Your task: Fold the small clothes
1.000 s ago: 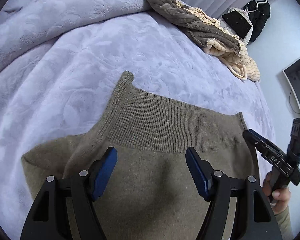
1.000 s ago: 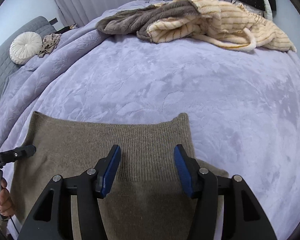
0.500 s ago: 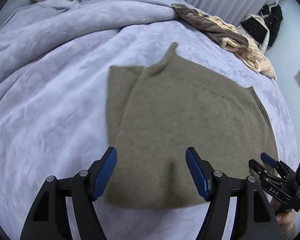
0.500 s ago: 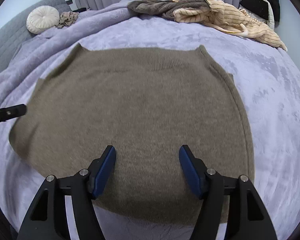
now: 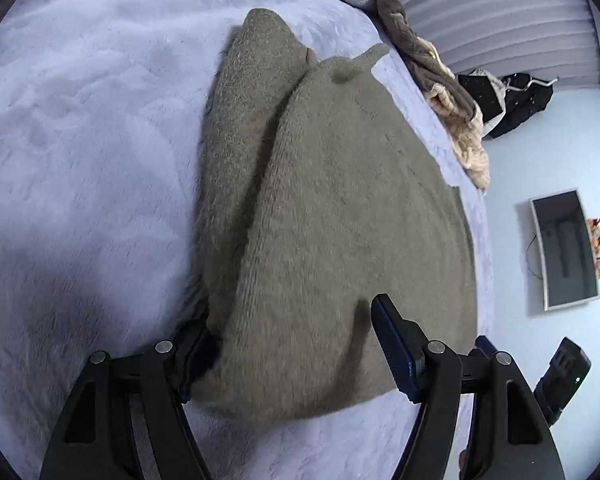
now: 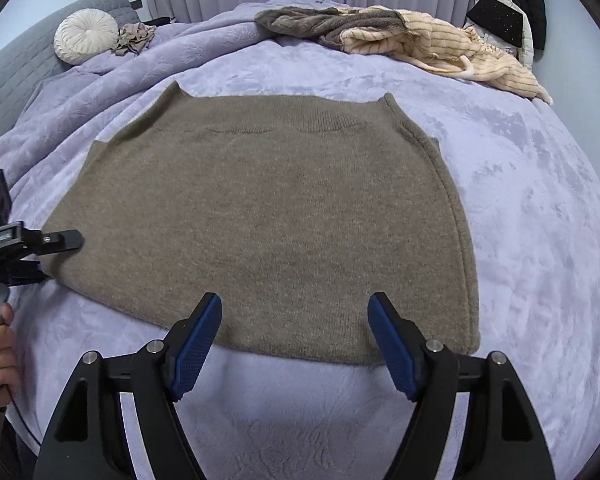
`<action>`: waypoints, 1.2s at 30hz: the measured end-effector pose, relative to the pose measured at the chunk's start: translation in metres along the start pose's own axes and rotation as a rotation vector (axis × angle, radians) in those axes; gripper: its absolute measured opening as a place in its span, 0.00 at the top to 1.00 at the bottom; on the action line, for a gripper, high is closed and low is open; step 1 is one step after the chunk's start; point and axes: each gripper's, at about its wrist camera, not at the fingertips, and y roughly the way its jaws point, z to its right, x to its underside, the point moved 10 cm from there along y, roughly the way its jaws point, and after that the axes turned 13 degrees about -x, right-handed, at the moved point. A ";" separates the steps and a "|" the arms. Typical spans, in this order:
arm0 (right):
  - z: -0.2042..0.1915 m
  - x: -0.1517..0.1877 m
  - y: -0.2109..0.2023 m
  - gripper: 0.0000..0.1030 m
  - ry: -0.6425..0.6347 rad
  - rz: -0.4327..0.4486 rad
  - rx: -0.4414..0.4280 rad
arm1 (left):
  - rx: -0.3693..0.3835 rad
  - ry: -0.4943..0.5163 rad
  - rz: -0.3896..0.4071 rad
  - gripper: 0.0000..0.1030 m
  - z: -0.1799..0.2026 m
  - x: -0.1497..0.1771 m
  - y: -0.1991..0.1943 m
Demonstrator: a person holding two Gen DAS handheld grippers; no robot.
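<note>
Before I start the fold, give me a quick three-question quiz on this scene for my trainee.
1. True or false: the sweater lies bunched in a heap.
2. What lies beyond the sweater, at the far side of the blanket? A) striped clothes B) a laptop C) shoes
3. Which gripper is at the sweater's side edge?
Key: 1 false, it is spread out flat; 2 A; 3 the left gripper.
</note>
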 end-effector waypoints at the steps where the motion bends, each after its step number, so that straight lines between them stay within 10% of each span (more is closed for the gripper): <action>1: -0.004 -0.005 -0.001 0.24 -0.001 0.003 -0.005 | 0.034 -0.017 0.002 0.30 0.001 -0.004 -0.001; 5: -0.028 -0.032 0.006 0.24 -0.025 0.001 -0.053 | 0.076 -0.042 -0.005 0.67 -0.003 -0.009 0.005; 16: -0.156 -0.144 0.126 0.22 -0.009 -0.221 -0.271 | 0.057 -0.014 0.116 0.69 0.004 -0.013 0.005; 29: -0.237 -0.133 0.252 0.04 -0.140 -0.499 -0.039 | 0.029 0.042 0.166 0.69 0.018 -0.007 0.012; 30: -0.238 -0.133 0.251 0.09 -0.151 -0.488 -0.031 | 0.023 0.042 0.166 0.69 0.019 -0.007 0.012; 33: -0.231 -0.137 0.242 0.64 -0.166 -0.458 0.002 | 0.001 0.046 0.159 0.73 0.018 -0.002 0.004; 36: -0.221 -0.144 0.226 0.81 -0.125 -0.441 -0.081 | -0.040 0.073 0.163 0.75 0.029 0.001 -0.003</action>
